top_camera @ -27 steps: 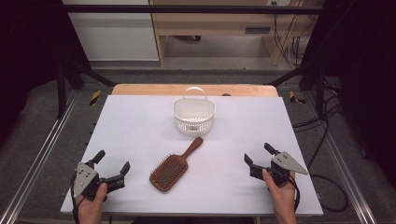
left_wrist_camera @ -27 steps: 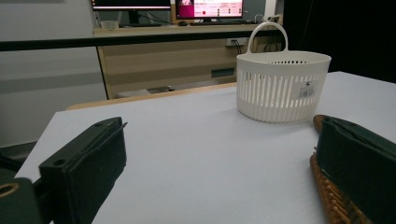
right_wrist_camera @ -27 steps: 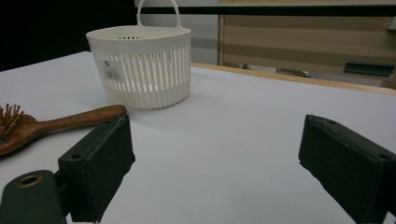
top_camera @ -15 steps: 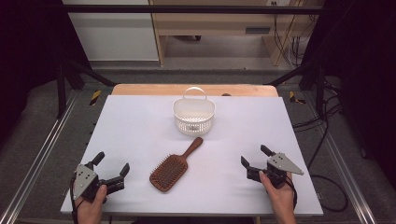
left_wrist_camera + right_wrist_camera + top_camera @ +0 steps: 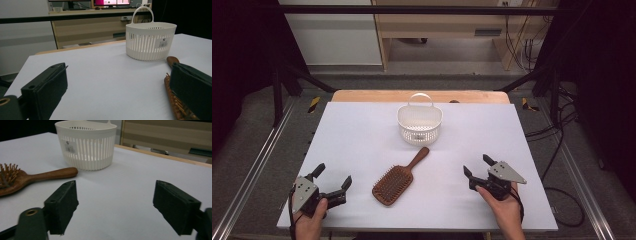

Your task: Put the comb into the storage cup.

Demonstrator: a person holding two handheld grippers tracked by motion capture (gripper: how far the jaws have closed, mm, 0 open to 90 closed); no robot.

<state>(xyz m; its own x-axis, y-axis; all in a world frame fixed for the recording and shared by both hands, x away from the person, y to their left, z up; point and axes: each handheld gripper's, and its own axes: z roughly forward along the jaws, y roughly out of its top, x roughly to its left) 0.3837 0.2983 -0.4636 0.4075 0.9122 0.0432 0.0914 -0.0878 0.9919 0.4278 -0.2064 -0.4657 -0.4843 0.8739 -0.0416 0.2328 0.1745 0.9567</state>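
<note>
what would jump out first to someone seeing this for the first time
A white slotted basket stands upright at the middle of the pale table, toward its far edge. Just nearer lies a wooden hairbrush, bristles up, handle angled toward the basket. An open hand-held gripper sits at each near corner, left and right, both empty.

The white surface (image 5: 362,135) lies over a wooden tabletop whose far edge (image 5: 422,96) shows as a tan strip beyond it. Behind that stands a light wooden shelf unit (image 5: 447,25) beside a white cabinet (image 5: 329,37), and the left gripper view shows a monitor (image 5: 111,2) with a pink screen on top of the unit. Black cables (image 5: 557,150) trail over the grey floor at the right, and metal rails (image 5: 247,180) run along the left side.
</note>
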